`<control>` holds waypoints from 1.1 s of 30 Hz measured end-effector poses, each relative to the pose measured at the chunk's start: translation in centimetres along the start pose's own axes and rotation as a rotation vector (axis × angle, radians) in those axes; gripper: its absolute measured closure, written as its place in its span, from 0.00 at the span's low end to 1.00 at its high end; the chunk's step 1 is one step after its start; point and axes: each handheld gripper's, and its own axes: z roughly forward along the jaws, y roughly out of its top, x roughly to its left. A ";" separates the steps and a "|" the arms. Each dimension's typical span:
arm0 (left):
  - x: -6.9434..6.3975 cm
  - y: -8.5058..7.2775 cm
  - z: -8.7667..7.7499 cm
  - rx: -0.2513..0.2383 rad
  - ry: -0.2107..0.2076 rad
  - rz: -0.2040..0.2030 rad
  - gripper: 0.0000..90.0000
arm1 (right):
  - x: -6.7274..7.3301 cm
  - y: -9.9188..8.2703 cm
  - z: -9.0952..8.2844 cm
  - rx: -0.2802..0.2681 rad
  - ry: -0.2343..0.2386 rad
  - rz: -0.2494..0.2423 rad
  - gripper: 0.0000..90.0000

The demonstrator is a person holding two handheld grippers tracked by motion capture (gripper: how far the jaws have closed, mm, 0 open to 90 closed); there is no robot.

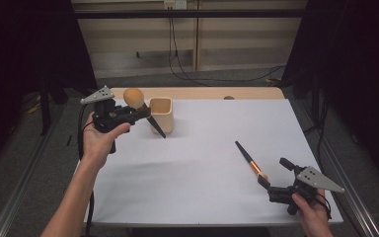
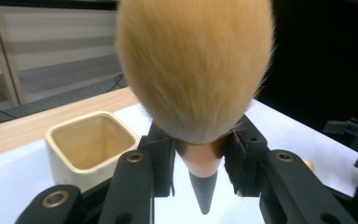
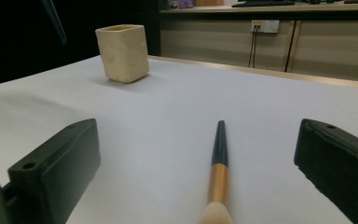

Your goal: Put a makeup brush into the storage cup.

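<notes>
The left gripper (image 1: 139, 114) is hovering above the table's (image 1: 202, 187) far left corner, its jaws clamping a large powder brush (image 1: 137, 101) at the copper collar just under the bristles. The brush is sitting tilted, its fluffy tan head pointing up and away from the person and its dark pointed handle slanting down toward the cream cup (image 1: 161, 114). In the left gripper view the brush head (image 2: 196, 65) is looming large above the jaws, with the handle tip hanging free below them (well clear of the white surface), and the cup (image 2: 86, 144) is standing just beside it, upright and open-mouthed, near the far edge.

The right gripper (image 1: 272, 174) is resting low near the near right corner, its jaws standing wide apart and gripping nothing. A second, slimmer brush (image 1: 249, 160) is lying flat on the table between those jaws, its pale bristles toward the gripper and its dark handle (image 3: 220, 140) pointing toward the table's middle.
</notes>
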 end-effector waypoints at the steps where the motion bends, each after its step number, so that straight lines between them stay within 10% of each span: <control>1: 0.1 0.1 0.0 -0.007 0.004 -0.004 0.73 | 0.0 0.0 0.0 -0.004 -0.006 0.003 0.00; 33: 4.0 3.2 2.2 -0.078 0.166 -0.059 0.73 | -0.2 -0.2 0.0 0.000 -0.023 -0.016 0.00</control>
